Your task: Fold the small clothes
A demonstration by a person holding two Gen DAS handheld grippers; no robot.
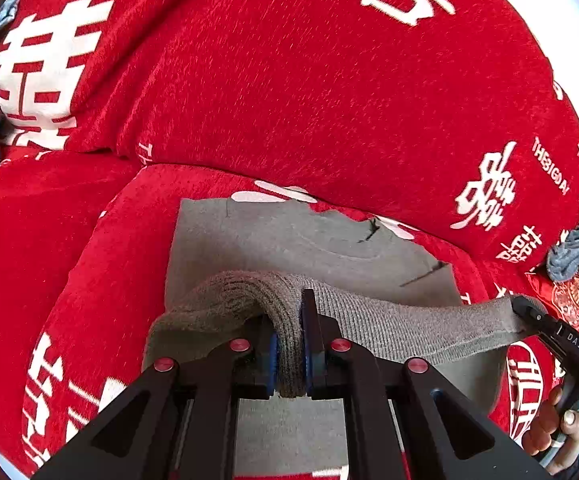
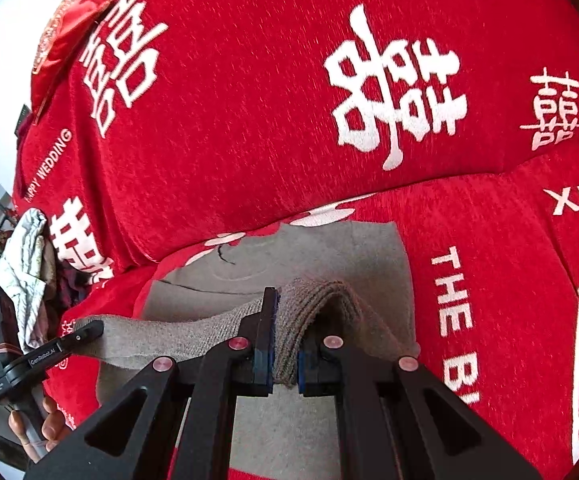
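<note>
A grey knit garment lies spread on a red sofa seat. Its near ribbed hem is lifted and stretched between both grippers. My left gripper is shut on one bunched end of the hem. My right gripper is shut on the other bunched end. Each gripper shows in the other's view: the right one at the right edge of the left wrist view, the left one at the left edge of the right wrist view.
The red sofa cover with white characters rises as a backrest behind the garment. A pile of other clothes lies at one end of the sofa. A grey-blue cloth and a red cushion lie at the other end.
</note>
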